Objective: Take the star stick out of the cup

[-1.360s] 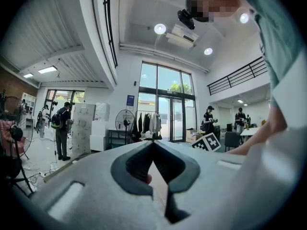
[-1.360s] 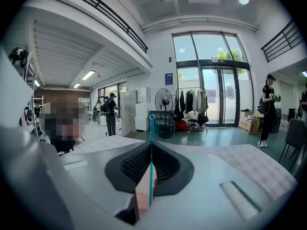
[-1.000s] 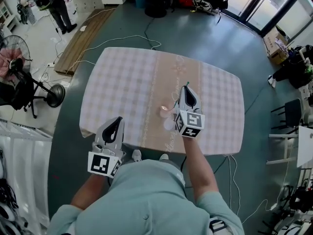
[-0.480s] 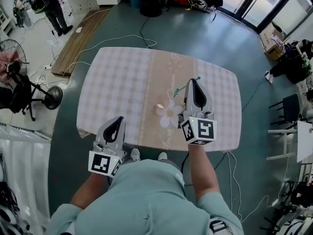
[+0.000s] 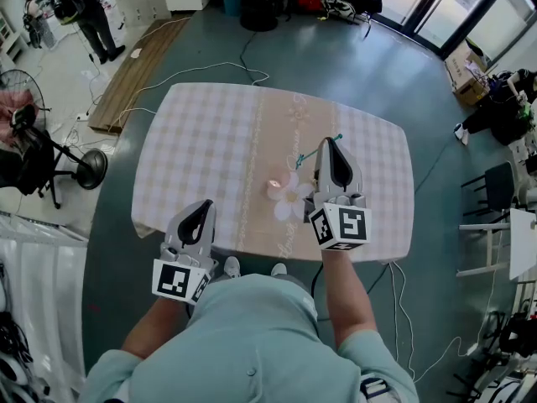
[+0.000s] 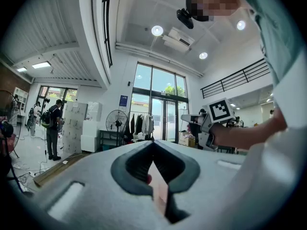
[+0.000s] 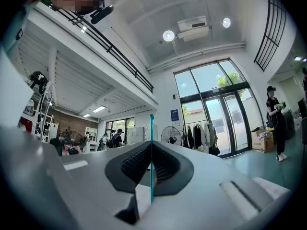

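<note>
A small pink cup (image 5: pixel 275 190) stands on the checked tablecloth (image 5: pixel 210 141) near the table's middle. My right gripper (image 5: pixel 332 141) is held above the table to the cup's right and is shut on a thin teal stick (image 5: pixel 317 153). The stick slants down to a white star head (image 5: pixel 291 201), which hangs just right of the cup; whether it touches the cup I cannot tell. In the right gripper view the stick (image 7: pixel 151 128) stands upright between the shut jaws of the right gripper (image 7: pixel 151 145). My left gripper (image 5: pixel 202 206) hovers at the table's near edge, shut and holding nothing, also seen as the left gripper (image 6: pixel 153 143).
A standing fan (image 5: pixel 50 154) and a wooden board (image 5: pixel 138 70) are on the floor to the left, with cables (image 5: pixel 210 65) running past the table's far edge. A person (image 5: pixel 92 11) stands at the far left. Chairs (image 5: pixel 503 196) are at the right.
The right gripper has gone up and to the right with the stick, and the white star now shows beside the cup. In the last half second it barely moved. The left gripper stayed put.
</note>
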Demonstrator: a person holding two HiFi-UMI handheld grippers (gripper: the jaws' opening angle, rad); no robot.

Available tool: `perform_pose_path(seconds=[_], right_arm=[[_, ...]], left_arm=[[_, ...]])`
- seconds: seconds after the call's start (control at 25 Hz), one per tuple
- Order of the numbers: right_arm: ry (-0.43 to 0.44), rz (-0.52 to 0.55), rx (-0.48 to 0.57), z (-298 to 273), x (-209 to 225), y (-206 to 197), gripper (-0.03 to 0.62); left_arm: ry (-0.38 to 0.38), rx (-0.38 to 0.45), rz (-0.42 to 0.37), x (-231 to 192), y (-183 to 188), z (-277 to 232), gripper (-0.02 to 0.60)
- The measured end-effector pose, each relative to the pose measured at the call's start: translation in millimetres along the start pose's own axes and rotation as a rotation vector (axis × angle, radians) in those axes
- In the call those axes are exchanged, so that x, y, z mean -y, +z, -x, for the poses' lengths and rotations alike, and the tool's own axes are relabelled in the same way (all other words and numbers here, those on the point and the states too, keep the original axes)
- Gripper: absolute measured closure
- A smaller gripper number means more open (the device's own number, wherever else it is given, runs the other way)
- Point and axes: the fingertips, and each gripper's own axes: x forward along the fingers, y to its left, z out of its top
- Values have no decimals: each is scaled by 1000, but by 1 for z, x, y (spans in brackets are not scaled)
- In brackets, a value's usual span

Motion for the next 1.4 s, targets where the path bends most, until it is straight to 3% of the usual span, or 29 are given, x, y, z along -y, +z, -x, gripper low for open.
perform_pose_path(seconds=[1.4], right_arm=[[31, -49, -24, 0, -6, -4, 597]], left_arm=[[9, 1, -6, 1, 4, 3, 580]])
